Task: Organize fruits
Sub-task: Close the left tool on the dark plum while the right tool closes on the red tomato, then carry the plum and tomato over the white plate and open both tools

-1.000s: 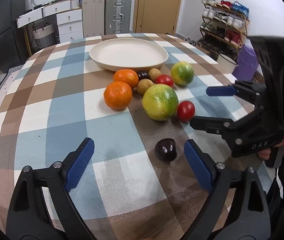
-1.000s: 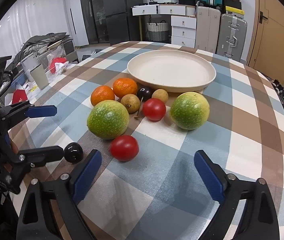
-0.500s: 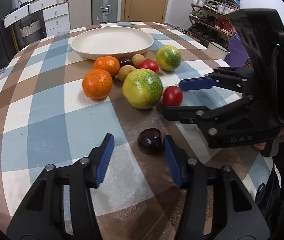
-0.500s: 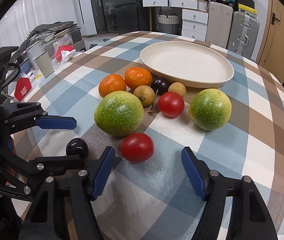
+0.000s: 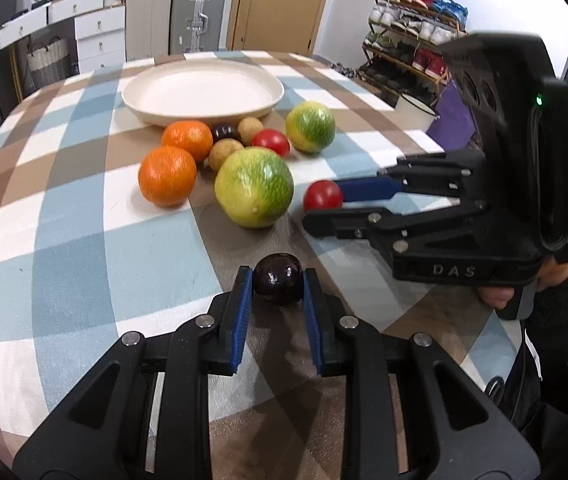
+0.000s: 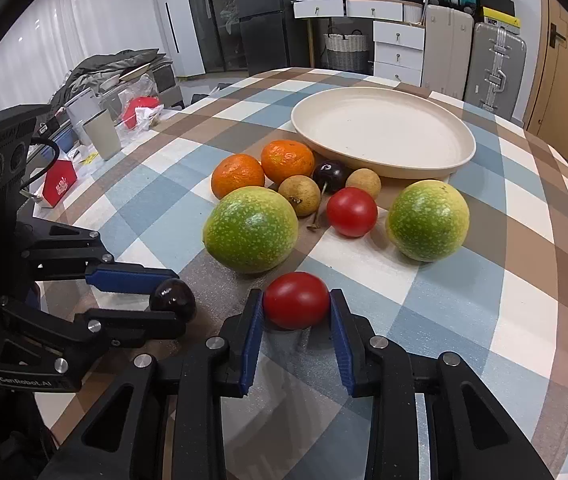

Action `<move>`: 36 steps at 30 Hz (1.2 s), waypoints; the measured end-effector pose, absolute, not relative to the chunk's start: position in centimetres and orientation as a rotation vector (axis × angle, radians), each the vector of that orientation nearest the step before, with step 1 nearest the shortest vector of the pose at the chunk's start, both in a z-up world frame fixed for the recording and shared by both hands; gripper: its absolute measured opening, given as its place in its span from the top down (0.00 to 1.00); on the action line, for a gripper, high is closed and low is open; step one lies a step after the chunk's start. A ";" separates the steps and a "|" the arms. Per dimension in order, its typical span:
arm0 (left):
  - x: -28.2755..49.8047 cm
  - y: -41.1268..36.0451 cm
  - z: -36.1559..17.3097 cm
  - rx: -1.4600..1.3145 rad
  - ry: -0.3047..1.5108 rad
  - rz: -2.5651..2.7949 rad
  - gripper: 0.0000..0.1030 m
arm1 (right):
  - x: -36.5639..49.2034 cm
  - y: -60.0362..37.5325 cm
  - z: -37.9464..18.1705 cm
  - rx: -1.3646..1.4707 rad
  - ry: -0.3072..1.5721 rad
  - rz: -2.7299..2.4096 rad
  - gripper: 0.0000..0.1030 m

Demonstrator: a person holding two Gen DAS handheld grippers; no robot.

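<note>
A dark plum [image 5: 278, 282] lies on the checked tablecloth between the blue pads of my left gripper [image 5: 278, 280]. Its jaws are closing and both pads touch the plum. In the right wrist view my right gripper [image 6: 295, 300] is closing on a red tomato [image 6: 295, 298], with a pad pressed on each side. Each gripper also shows in the other view: the right gripper [image 5: 321, 205] at the tomato [image 5: 321, 195], the left gripper [image 6: 172, 300] at the plum [image 6: 172, 299]. Behind the fruit stands an empty cream plate [image 6: 383, 170].
Between the grippers and the plate lie two oranges [image 6: 238, 176], two green-yellow citrus fruits [image 6: 250, 232], another tomato [image 6: 351, 212], two small brown fruits [image 6: 299, 196] and a dark cherry [image 6: 329, 174]. A hand [image 5: 495, 298] holds the right gripper. Cups and clutter stand left of the table.
Both grippers went from wide open to closed: the left onto the dark plum, the right onto the near red tomato. Both tilted down a little and hardly moved.
</note>
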State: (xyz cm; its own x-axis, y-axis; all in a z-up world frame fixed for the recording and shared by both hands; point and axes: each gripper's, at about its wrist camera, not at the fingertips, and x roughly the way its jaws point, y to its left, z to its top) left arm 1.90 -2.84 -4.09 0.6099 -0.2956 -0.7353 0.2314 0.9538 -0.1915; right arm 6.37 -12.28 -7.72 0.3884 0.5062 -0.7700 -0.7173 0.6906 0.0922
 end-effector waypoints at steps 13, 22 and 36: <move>2.4 -1.1 0.0 -0.113 0.709 -0.190 0.79 | 6.4 -16.3 -3.3 -0.162 0.737 0.761 0.69; 5.0 0.2 3.3 -0.109 0.628 -0.125 0.79 | 8.1 -17.6 -0.7 -0.113 0.680 0.742 0.69; 9.9 0.6 3.9 -0.088 0.606 -0.095 0.79 | 12.2 -17.0 0.7 -0.087 0.653 0.735 0.69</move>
